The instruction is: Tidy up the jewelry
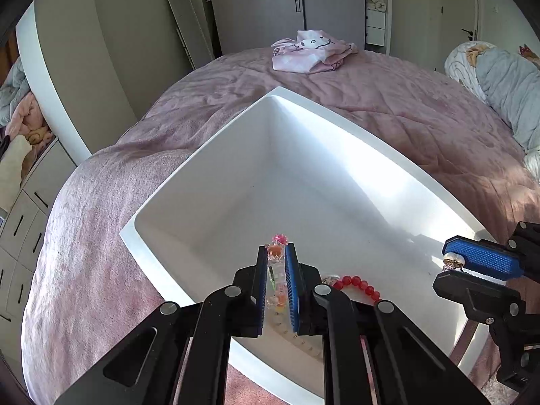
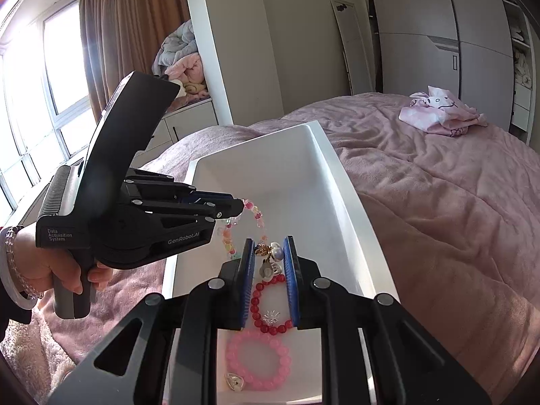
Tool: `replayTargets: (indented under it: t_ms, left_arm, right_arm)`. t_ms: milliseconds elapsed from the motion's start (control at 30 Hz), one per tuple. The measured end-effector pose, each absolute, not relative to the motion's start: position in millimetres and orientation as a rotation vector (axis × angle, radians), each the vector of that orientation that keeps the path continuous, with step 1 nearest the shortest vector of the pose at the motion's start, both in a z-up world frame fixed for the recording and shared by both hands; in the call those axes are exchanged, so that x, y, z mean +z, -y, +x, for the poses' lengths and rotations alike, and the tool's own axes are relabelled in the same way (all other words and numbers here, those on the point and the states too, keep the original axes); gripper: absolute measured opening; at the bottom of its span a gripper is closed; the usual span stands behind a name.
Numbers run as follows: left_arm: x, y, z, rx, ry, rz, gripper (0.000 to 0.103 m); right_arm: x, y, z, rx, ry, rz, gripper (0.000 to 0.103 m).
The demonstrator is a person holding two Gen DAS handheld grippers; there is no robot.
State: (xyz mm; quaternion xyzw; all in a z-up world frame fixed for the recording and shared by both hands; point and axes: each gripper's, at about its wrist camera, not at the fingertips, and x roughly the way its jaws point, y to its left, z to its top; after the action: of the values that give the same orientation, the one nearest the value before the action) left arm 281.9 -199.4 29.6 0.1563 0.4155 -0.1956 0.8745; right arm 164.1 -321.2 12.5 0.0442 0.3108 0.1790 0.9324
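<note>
Jewelry: several bead pieces, two held in grippers and the others lying in a white tray (image 2: pixel 341 182) on a bed.
Tray: long, white, deep-walled; it rests on a pink quilted bedspread (image 1: pixel 388 101).
Left gripper (image 1: pixel 277 253): blue-padded fingers closed on a multicoloured bead bracelet (image 2: pixel 233 236); in the right wrist view the bracelet hangs as a loop from the fingertips above the tray interior.
Left hand (image 2: pixel 50 266): grasps the pistol-style handle of the left gripper; bead bracelets are worn on the wrist.
Right gripper (image 2: pixel 268 249): fingers pressed on a small charm cluster (image 2: pixel 270 253) with a pearl and gold-toned parts; a pale pendant hangs just below it.
Red bead bracelet (image 2: pixel 270 307): lies on the tray floor at the near end, a small silver starburst piece (image 2: pixel 272 317) inside its ring.
Pink bead bracelet (image 2: pixel 258 359): lies on the tray floor nearer the camera than the red one, touching or almost touching it.
Silver charm (image 2: pixel 234 382): lies at the lower left edge of the pink bracelet.
Surroundings: pink cartoon-print cloth (image 1: pixel 312 52) bunched on the far part of the bed; grey wardrobe (image 1: pixel 270 3) behind; window with brown curtain (image 2: pixel 128 33) at left of the right wrist view.
</note>
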Motion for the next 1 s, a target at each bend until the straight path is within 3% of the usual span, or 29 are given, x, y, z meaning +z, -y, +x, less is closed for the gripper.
replayTargets:
  t_ms: [67,133,233,300,367,400,533,633,867,1000]
  left_arm:
    - [32,195,283,-0.401,-0.865,0.305,0.018]
    - [35,190,282,-0.393,-0.850,0.277,0.029]
    - [39,183,280,-0.388,-0.831,0.257,0.030]
    - [42,178,275,-0.378,-0.810,0.248,0.033]
    - [46,172,270,-0.367,-0.780,0.229,0.038]
    - [48,169,266,-0.363,-0.761,0.224,0.043]
    - [59,162,246,-0.352,-0.674,0.224,0.057]
    - [68,156,231,-0.316,-0.635,0.198,0.078]
    - [93,133,196,-0.259,-0.552,0.081,0.093]
    - [97,115,177,-0.174,-0.528,0.053,0.097]
  right_arm:
    - [11,320,164,0.359,-0.640,0.084,0.019]
    - [11,321,164,0.361,-0.640,0.088,0.019]
    - [12,321,164,0.362,-0.634,0.090,0.020]
    - [13,321,162,0.356,-0.627,0.086,0.028]
    - [14,322,161,0.356,-0.614,0.085,0.049]
    - [16,322,160,0.357,-0.607,0.085,0.054]
    - [26,323,152,0.371,-0.554,0.093,0.056]
    - [40,324,142,0.384,-0.475,0.113,0.069]
    - [74,323,115,0.364,-0.353,0.096,0.099]
    - [84,326,108,0.349,-0.364,0.092,0.098]
